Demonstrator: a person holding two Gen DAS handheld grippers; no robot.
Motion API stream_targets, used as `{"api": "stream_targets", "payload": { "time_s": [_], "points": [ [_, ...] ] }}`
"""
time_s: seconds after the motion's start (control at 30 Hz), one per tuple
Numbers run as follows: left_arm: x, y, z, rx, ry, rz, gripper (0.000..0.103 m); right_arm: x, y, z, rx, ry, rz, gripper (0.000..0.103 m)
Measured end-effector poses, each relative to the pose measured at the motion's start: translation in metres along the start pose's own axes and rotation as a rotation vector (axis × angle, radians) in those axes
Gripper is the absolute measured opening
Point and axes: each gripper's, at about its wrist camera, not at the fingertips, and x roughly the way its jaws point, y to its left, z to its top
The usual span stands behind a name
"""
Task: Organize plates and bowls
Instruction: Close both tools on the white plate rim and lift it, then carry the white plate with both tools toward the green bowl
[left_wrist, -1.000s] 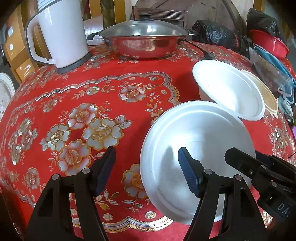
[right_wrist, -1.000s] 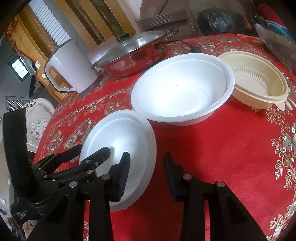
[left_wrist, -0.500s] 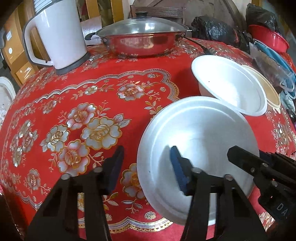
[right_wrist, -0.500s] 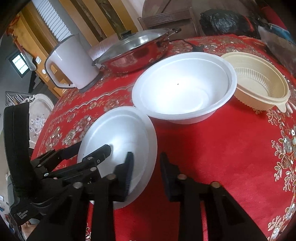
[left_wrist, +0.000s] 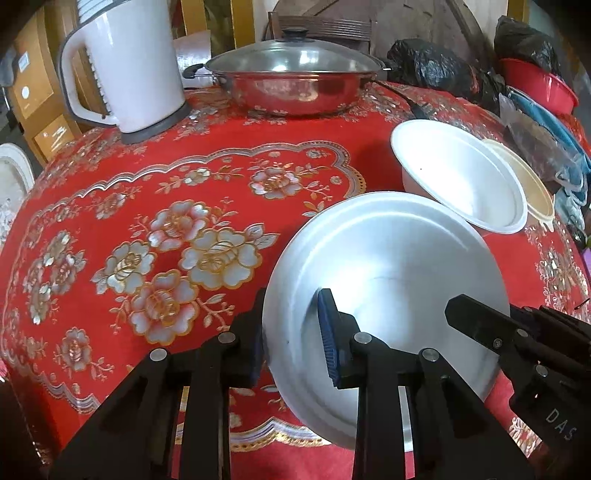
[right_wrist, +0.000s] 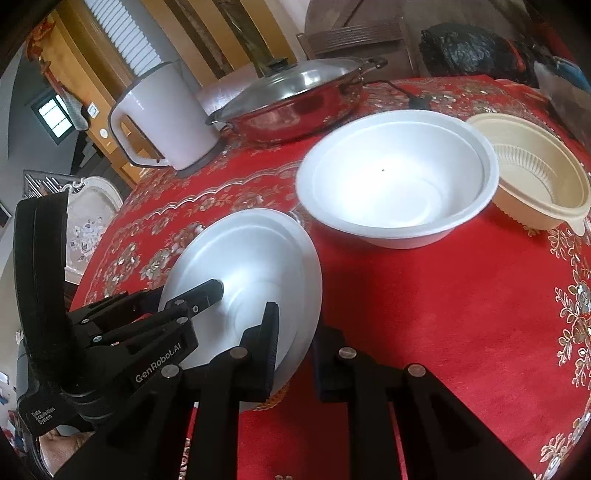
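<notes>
Kettle: a tall white plastic electric kettle (left_wrist: 129, 70) on a grey base stands at 11 o'clock in the left wrist view, on the red tablecloth with silver and gold flowers (left_wrist: 155, 229).
Pan: a shallow stainless steel pan with a glass lid (left_wrist: 295, 85) sits at 12 o'clock, just right of the kettle and apart from it.
Left gripper: the left gripper (left_wrist: 291, 328) straddles the near left rim of the white round foam plate (left_wrist: 388, 280); one finger sits outside the rim and the blue-padded one (left_wrist: 328, 339) inside, over the plate's face. The jaws stand close about the rim, gripping the plate.
Plate: it lies at 5 o'clock in the left wrist view, tilted (its left edge looks raised off the cloth), with its far rim overlapping the bowl's near edge in both views.
Right gripper: the right gripper (right_wrist: 295, 336) straddles the plate's opposite rim at 6 o'clock in the right wrist view, one finger (right_wrist: 269, 339) over the plate's face and the other beneath its edge; the jaws stand narrow, but whether they actually pinch the rim I cannot tell.
Bowl: a white round foam bowl (right_wrist: 399, 177) stands upright at 1 o'clock in the right wrist view, just beyond the plate.
Container: a cream ribbed plastic bowl (right_wrist: 532, 173) sits at 2 o'clock, right beside the white bowl.
Far right: black plastic bags (left_wrist: 436, 70) and a red plastic basin (left_wrist: 539, 88) lie at the table's far edge.
</notes>
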Motion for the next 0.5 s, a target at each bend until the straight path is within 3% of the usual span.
{"api": "stream_targets", "payload": {
  "time_s": [0.5],
  "points": [
    [-0.023, 0.021, -0.012, -0.041, -0.018, 0.019, 0.026, -0.002, 0.028, -0.001, -0.045, -0.002, 0.005, 0.014]
  ]
}}
